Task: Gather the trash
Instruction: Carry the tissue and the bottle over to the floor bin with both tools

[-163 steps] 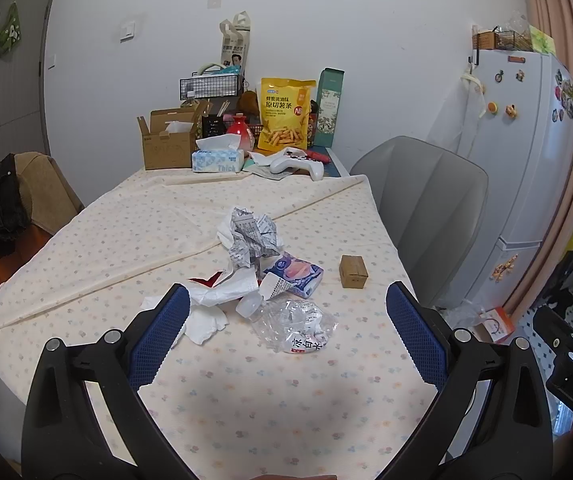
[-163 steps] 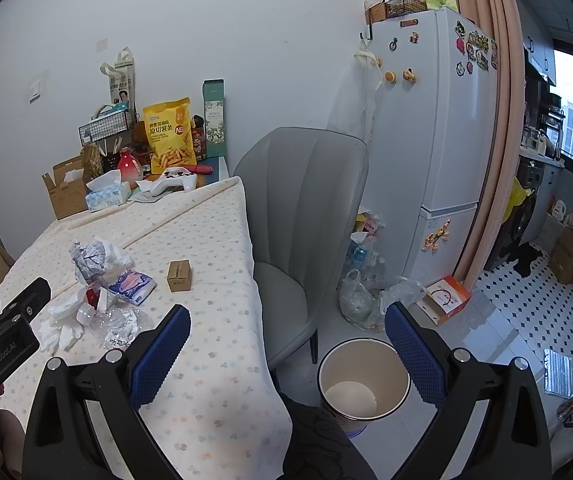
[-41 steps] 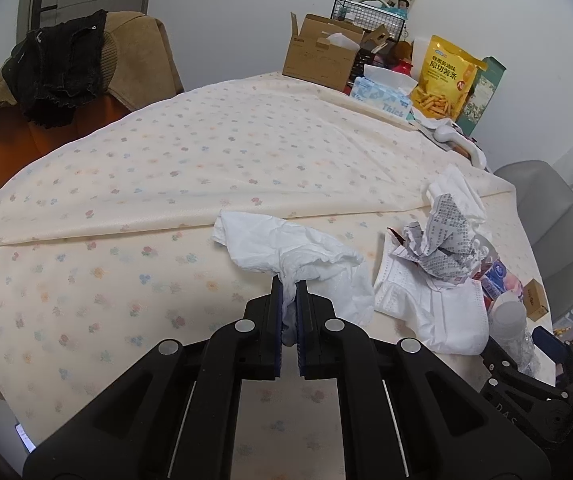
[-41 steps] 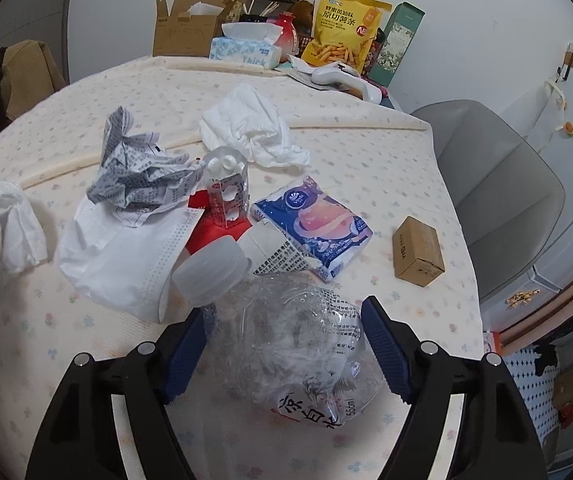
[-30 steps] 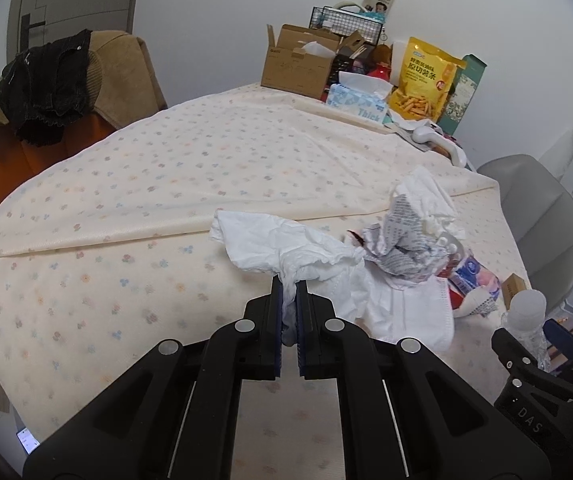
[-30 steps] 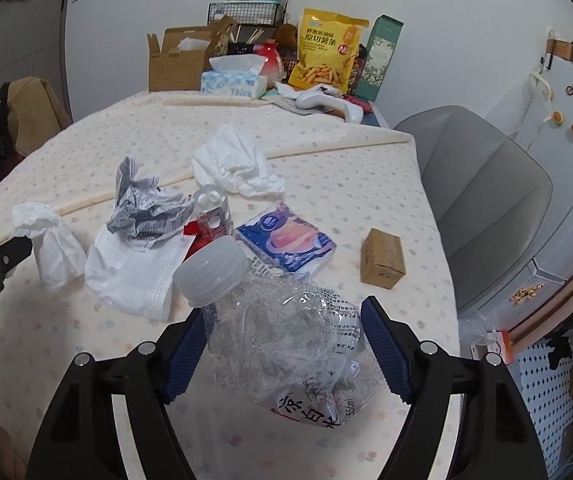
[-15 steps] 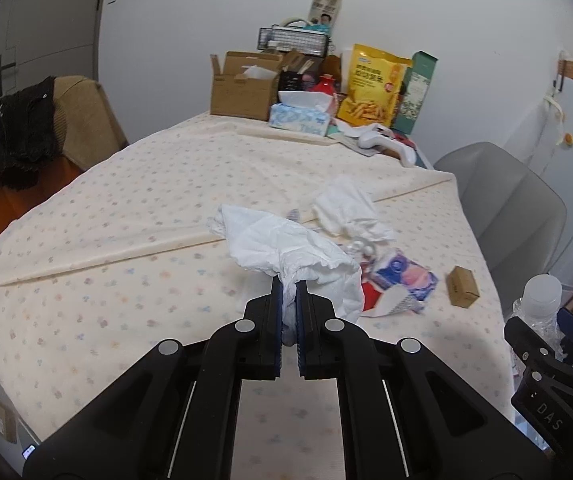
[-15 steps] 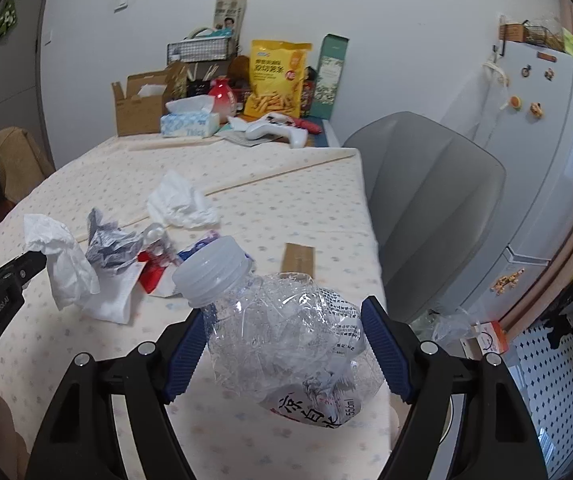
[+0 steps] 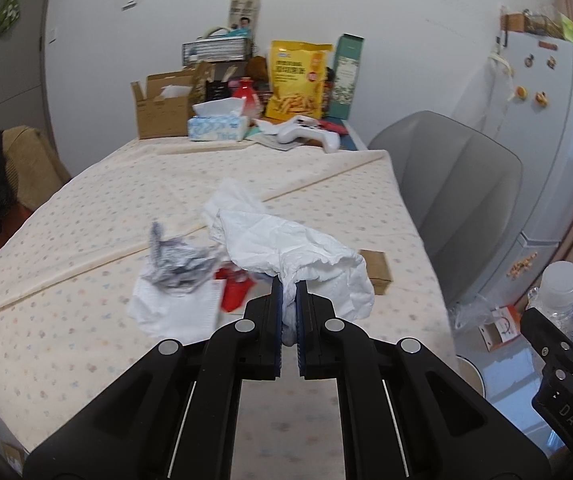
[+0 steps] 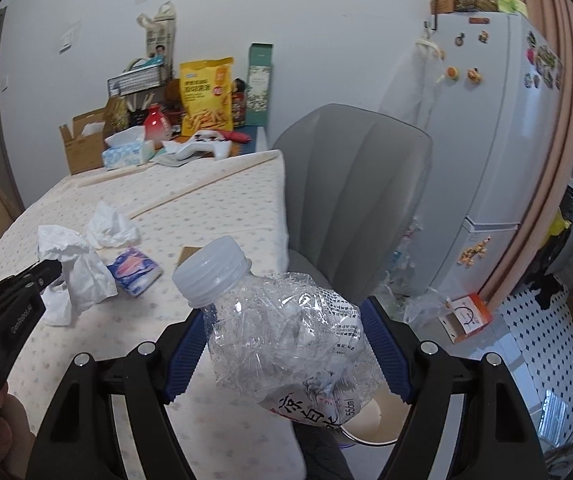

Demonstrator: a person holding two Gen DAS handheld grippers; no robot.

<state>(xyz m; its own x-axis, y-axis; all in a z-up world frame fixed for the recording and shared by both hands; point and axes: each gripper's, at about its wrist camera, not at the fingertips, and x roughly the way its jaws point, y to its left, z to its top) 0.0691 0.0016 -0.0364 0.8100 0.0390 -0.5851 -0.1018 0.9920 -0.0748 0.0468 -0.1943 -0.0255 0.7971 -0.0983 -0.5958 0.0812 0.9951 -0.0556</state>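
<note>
My left gripper [image 9: 289, 309] is shut on a crumpled white tissue [image 9: 286, 244], held in the air above the table; the same tissue [image 10: 74, 256] shows at the left of the right wrist view. My right gripper [image 10: 286, 352] is clamped on a crushed clear plastic bottle [image 10: 286, 336] with a white cap, lifted near the table's right edge. On the floral tablecloth [image 9: 86, 208] lie crumpled printed paper [image 9: 174, 264], a white face mask [image 9: 174, 308], another tissue [image 10: 108, 226], a blue wipes pack [image 10: 134, 270] and a small brown box [image 9: 376, 272]. A trash bin [image 10: 378, 424] peeks out below the bottle.
A grey chair [image 10: 350, 184] stands at the table's right side, a white fridge [image 10: 498, 128] behind it. At the table's far end are a cardboard box [image 9: 158, 108], tissue box [image 9: 218, 124], yellow snack bag [image 9: 298, 80] and white game controller [image 9: 306, 134]. An orange carton [image 10: 466, 316] lies on the floor.
Both grippers have lifted and swung to the right with their loads. The tissue and bottle have left the table; the chair, fridge and floor have come into view.
</note>
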